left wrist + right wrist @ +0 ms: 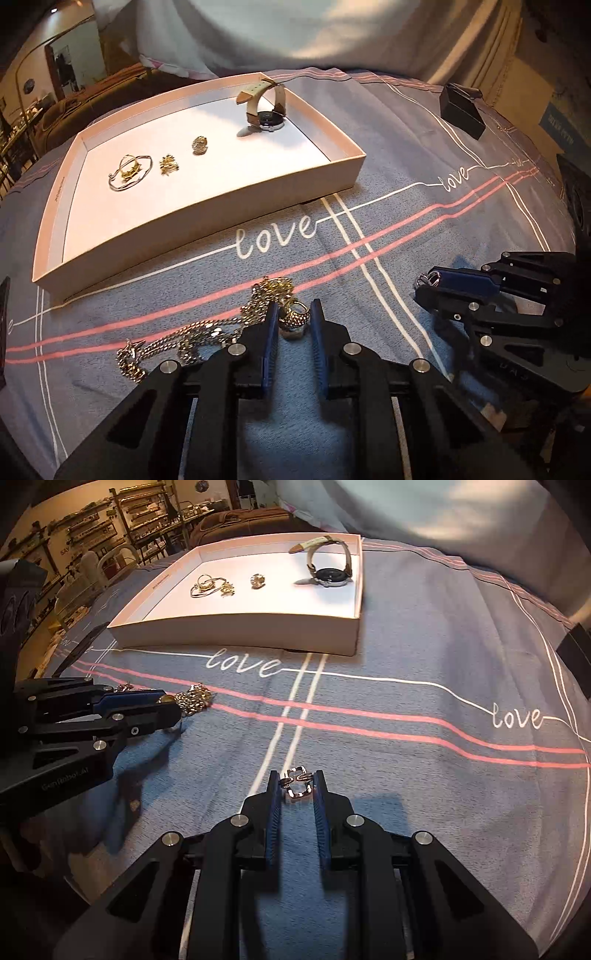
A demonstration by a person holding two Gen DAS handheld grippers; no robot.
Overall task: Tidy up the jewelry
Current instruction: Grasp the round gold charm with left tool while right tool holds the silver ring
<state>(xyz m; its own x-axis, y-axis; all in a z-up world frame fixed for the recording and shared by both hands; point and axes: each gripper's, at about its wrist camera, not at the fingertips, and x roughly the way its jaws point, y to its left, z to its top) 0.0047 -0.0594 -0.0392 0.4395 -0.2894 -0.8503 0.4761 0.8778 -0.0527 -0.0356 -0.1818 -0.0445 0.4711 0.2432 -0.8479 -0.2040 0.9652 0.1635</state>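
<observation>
Sitting between right claw [298,788] fingertips (touching): ring [296,786].

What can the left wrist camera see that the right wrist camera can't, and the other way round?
Only the left wrist view shows the long gold chain trailing beside the left gripper, its jaws around a gold ring, and a black box beyond the tray.

Only the right wrist view shows shelves in the background.

Both show the tray holding a watch and small gold pieces, and the right gripper around a silver ring.
</observation>
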